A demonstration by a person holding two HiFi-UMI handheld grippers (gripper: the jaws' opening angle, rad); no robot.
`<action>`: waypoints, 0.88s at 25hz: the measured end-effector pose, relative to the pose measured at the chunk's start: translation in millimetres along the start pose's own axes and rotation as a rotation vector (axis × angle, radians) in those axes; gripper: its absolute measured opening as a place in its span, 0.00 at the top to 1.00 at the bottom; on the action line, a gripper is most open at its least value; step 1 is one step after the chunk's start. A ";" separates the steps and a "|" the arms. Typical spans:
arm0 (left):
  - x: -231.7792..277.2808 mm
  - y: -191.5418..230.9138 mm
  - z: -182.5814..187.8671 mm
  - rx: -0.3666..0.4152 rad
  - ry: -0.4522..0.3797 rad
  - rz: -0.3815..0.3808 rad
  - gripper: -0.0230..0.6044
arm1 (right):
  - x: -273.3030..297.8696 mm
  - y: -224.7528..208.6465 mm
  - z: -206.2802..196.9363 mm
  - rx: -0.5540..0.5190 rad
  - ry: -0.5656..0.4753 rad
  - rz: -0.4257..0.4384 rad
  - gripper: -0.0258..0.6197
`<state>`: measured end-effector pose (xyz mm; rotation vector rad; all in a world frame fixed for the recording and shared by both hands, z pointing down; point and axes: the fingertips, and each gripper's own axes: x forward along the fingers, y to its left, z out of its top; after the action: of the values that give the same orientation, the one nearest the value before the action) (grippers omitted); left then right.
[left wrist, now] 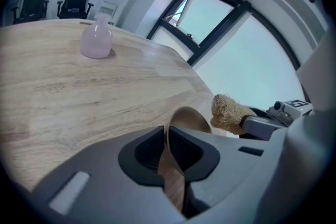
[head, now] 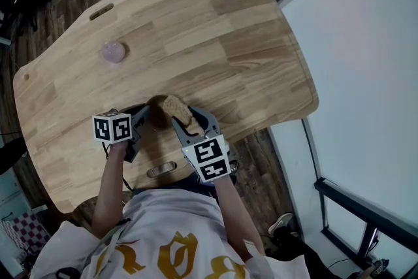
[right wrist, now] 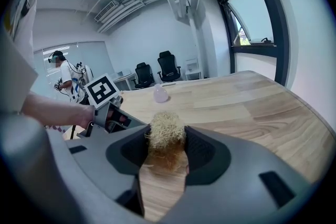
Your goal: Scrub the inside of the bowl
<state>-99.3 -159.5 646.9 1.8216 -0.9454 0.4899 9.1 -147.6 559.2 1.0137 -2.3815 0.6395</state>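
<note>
Left gripper view: left gripper [left wrist: 167, 138] jaws pinch the thin wall of a wooden bowl [left wrist: 190, 119], lower centre of frame, over the wooden table [left wrist: 63, 92]. Right gripper view: right gripper [right wrist: 167, 150] jaws clamp a loofah scrubber [right wrist: 165, 135], mid-frame. Scrubber sits just beside the bowl's rim. Pink vase [left wrist: 96, 40] upper left, well apart.

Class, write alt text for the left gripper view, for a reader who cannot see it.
The left gripper pinches the rim of a wooden bowl between its jaws. Just right of it, the right gripper holds a straw-coloured scrubber. A pink vase stands farther back on the wooden table.
</note>
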 end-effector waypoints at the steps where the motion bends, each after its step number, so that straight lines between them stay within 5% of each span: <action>1: 0.8 -1.1 -0.4 -0.001 0.006 -0.004 0.92 | 0.0 1.2 0.1 0.000 0.001 0.007 0.67; 8: -1.8 -9.8 6.6 0.030 -0.012 0.012 0.93 | -1.4 13.2 -1.9 -0.022 0.013 0.039 0.67; 22: -24.0 -58.1 12.4 0.211 -0.038 0.021 0.93 | -20.9 31.4 -14.2 -0.097 0.061 0.016 0.67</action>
<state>-69.5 -149.2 591.2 2.0186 -0.9692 0.5880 1.8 -108.8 550.8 0.9223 -2.3459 0.5473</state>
